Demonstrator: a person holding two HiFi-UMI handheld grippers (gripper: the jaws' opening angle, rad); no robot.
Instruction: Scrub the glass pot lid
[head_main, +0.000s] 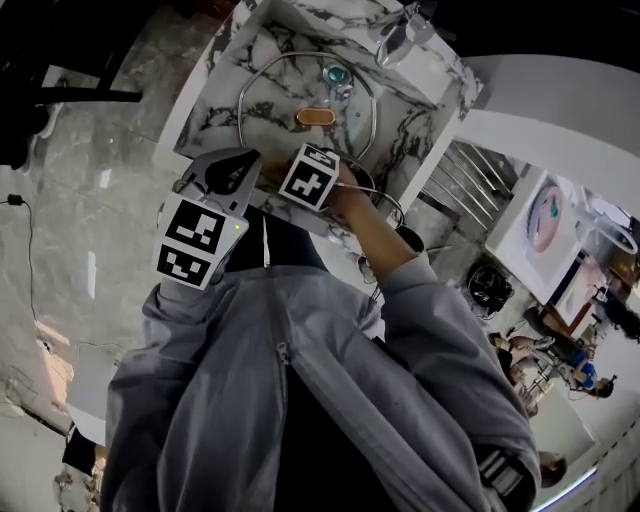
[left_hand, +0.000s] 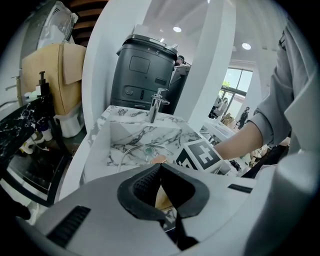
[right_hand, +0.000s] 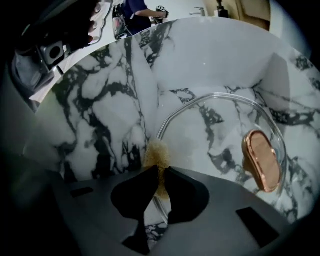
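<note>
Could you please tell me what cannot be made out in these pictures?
Head view: the marker cube hides the right gripper's jaws and golden scourer.
Left gripper view: the left gripper's body covers the glass pot lid's near rim; the tan patch behind its jaws is unidentifiable.
Right gripper view: dirt on the glass is too faint.

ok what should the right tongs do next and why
Probably sweep the scrub pad across the glass lid toward its copper handle: the right tongs pinch the pad at the lid's near rim, and most of the glass lies beyond it.
</note>
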